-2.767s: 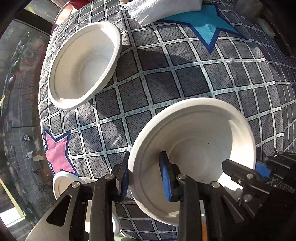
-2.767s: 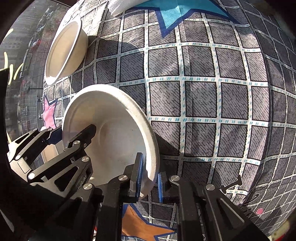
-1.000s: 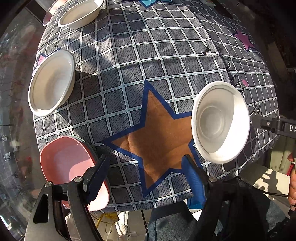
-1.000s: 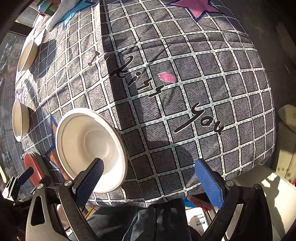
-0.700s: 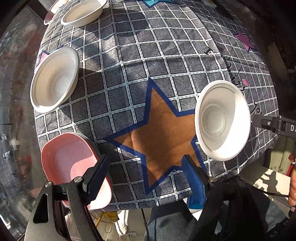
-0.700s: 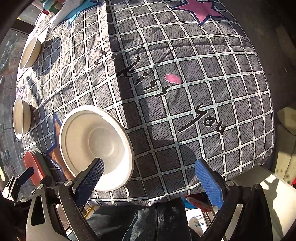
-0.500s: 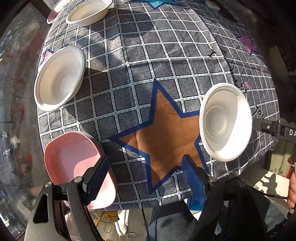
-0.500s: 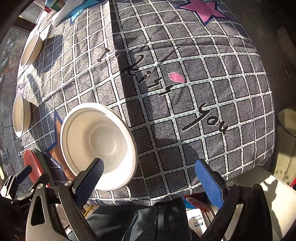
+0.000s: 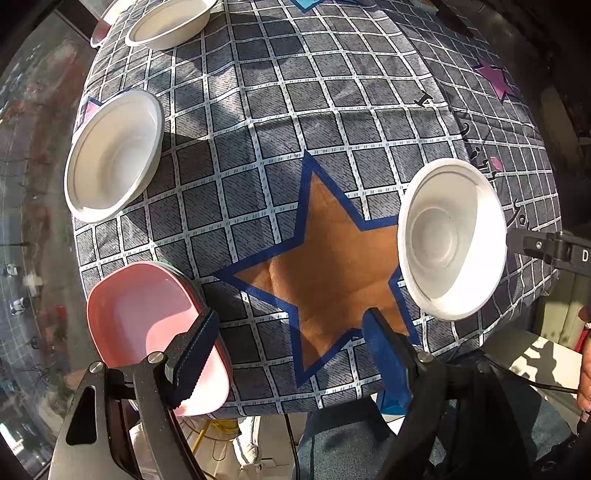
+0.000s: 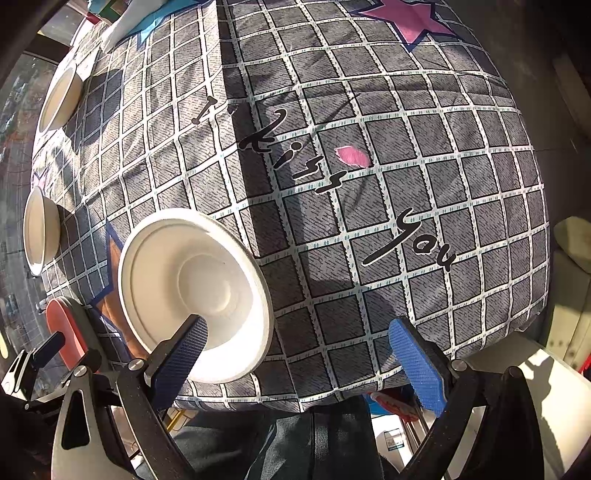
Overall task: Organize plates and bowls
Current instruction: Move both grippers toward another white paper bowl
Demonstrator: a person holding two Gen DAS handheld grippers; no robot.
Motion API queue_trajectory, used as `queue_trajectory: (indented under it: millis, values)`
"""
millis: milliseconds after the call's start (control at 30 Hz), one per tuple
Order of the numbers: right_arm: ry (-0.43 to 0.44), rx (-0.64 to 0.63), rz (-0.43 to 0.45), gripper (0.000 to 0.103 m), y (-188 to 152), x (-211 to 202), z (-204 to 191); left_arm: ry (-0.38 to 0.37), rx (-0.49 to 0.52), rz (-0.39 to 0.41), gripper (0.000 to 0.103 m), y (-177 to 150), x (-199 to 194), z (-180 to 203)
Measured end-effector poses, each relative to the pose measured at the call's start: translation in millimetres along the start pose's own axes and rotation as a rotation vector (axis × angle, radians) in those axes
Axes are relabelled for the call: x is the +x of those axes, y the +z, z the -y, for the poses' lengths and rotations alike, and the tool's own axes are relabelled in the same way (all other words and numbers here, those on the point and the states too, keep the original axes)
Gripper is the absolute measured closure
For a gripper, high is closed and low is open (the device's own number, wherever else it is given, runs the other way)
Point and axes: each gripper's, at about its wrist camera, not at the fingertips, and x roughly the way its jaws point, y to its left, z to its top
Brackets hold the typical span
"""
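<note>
Both sets of jaws are held wide and empty: the left gripper (image 9: 288, 343) and the right gripper (image 10: 306, 354), above the near table edge. Nearest, a pink bowl (image 9: 147, 332) is seen at left and a white bowl (image 9: 452, 238) at right on the checked tablecloth (image 9: 295, 122). Farther left, two more white bowls (image 9: 112, 155) (image 9: 170, 22) are set apart.

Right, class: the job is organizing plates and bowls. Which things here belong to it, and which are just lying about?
Belong to the job:
- white bowl by the brown star
- white bowl at the left edge
- far white bowl
- pink dish

Just lying about:
- checked tablecloth
- white cloth at the far edge
</note>
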Motion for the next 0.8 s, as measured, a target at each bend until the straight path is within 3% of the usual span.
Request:
queue_trajectory:
  millis: [500, 800]
  values:
    - [-0.028, -0.066, 0.02, 0.004, 13.5, -9.1, -13.9, -0.007, -0.045, -0.003, 0.02, 7.3, -1.7, -5.8]
    - [-0.022, -0.216, 0.06, 0.004, 40.1, -23.9, -74.5, 0.034, -0.15, 0.083, 0.02, 44.2, -29.1, -53.4]
